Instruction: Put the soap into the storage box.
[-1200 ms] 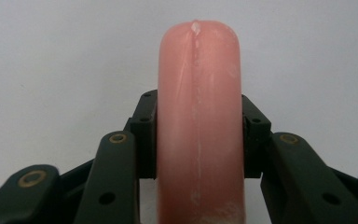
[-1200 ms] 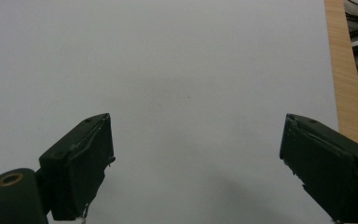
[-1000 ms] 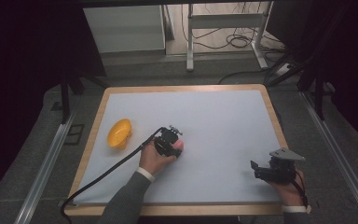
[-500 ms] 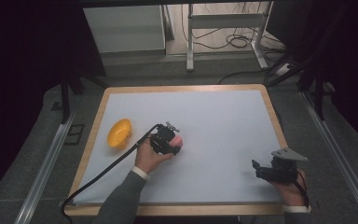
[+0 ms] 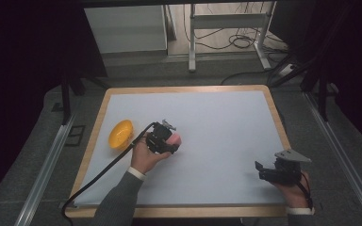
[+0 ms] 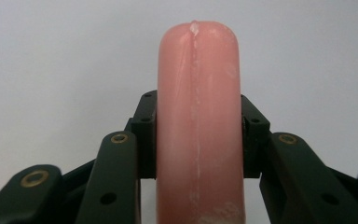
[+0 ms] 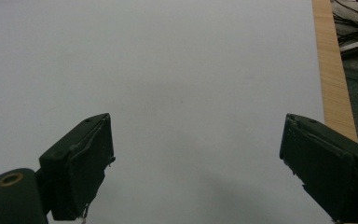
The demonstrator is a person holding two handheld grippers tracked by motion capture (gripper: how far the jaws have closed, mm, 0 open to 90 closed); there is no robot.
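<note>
Pink object (image 6: pixel 198 126), smooth and rounded with a pale seam running along its length, sits clamped between the jaws of the left tool (image 5: pixel 162 139). In the left tool view both black jaws press against its sides, and its rounded end extends past the jaw tips. What kind of object it is cannot be told. In the high view the pink object (image 5: pixel 175 140) shows just to the right of the left tool, left of the middle of the tabletop (image 5: pixel 226 122).

Left hand (image 5: pixel 147 157) grips the tool from below, with a grey sleeve (image 5: pixel 118 202) behind it and a black cable (image 5: pixel 99 174) trailing toward the near left corner.

Yellow bowl (image 5: pixel 120 133) rests on the tabletop just left of the left tool, near the left wooden edge, apart from the tool.

Right tool (image 5: pixel 264 172) is well apart, near the near right corner, held in the right hand (image 5: pixel 294 190). In the right tool view (image 7: pixel 196 177) its jaws stand wide apart with bare white surface between them.
</note>
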